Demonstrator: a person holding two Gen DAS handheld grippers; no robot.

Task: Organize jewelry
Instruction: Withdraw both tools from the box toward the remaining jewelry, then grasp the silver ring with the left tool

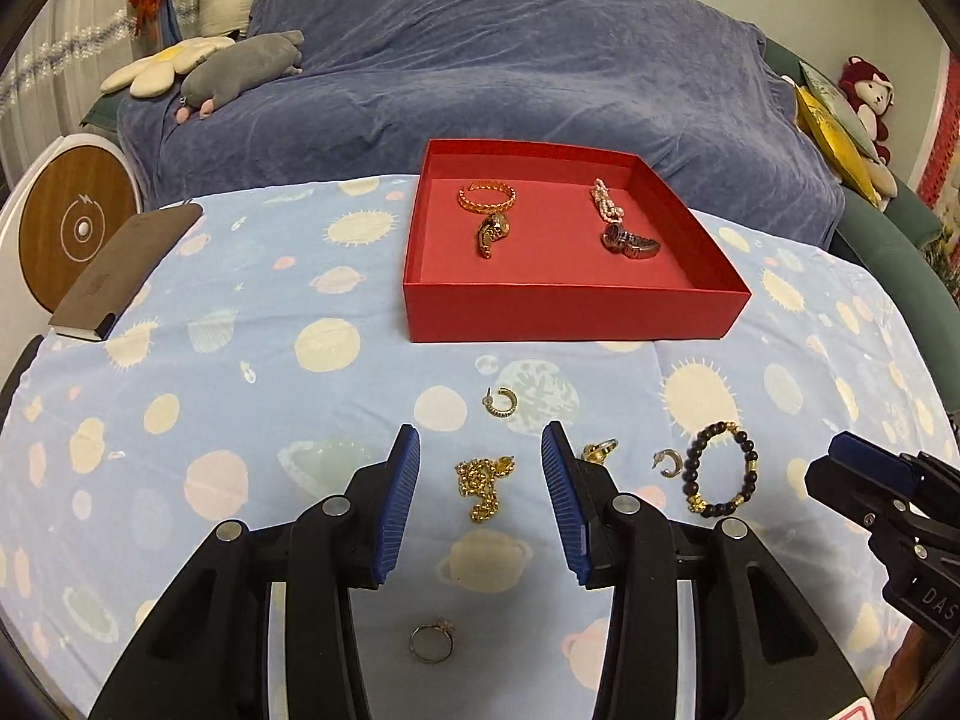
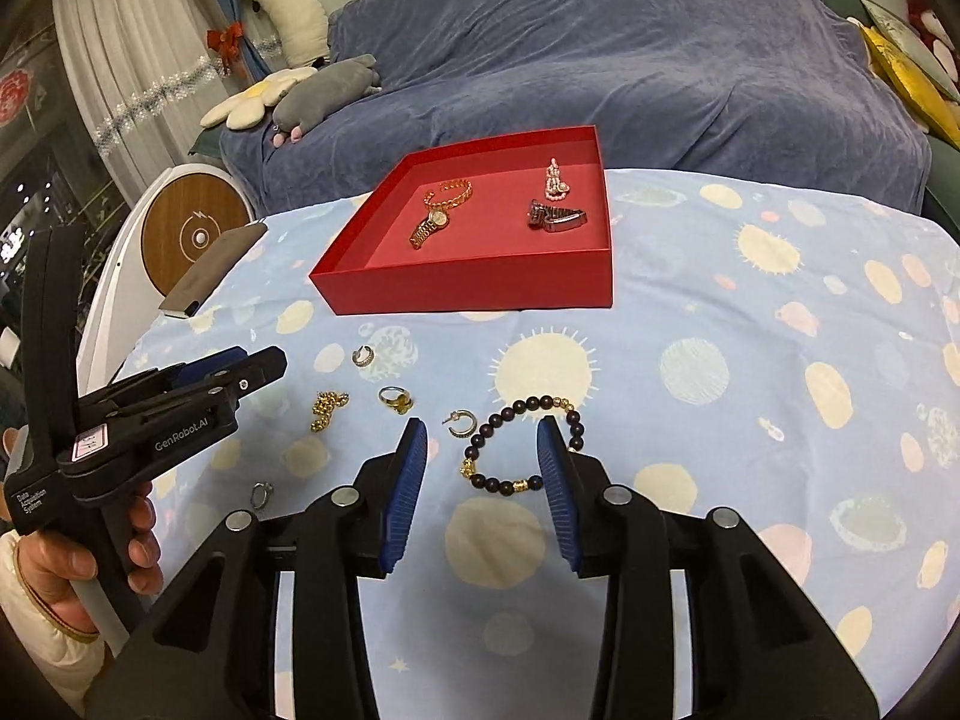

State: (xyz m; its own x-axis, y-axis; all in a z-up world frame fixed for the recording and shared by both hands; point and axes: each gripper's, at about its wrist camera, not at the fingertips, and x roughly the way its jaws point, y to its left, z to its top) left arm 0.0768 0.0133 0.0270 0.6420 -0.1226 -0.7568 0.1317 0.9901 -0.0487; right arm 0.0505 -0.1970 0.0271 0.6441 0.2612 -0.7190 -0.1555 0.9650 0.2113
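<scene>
Left gripper (image 1: 480, 456) fingers standing open, hovering over crumpled gold chain (image 1: 482, 483) on worktop. Right gripper (image 2: 482, 449) fingers open, straddling dark beaded bracelet (image 2: 521, 447), not pinching yet. Best: descending straight, closing on bead strand, then carrying to shallow red cardboard box (image 1: 570, 315).

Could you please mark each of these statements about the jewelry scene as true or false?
1. The red box already holds four pieces of jewelry. True.
2. The left gripper is clamped on the gold chain. False: its jaws stand open, with the chain lying on the cloth between them.
3. The beaded bracelet lies on the tablecloth, outside the box. True.
4. The gold watch lies on the cloth beside the box. False: it is inside the box.
5. The right gripper carries a ring. False: its jaws are open and hold nothing.
</scene>
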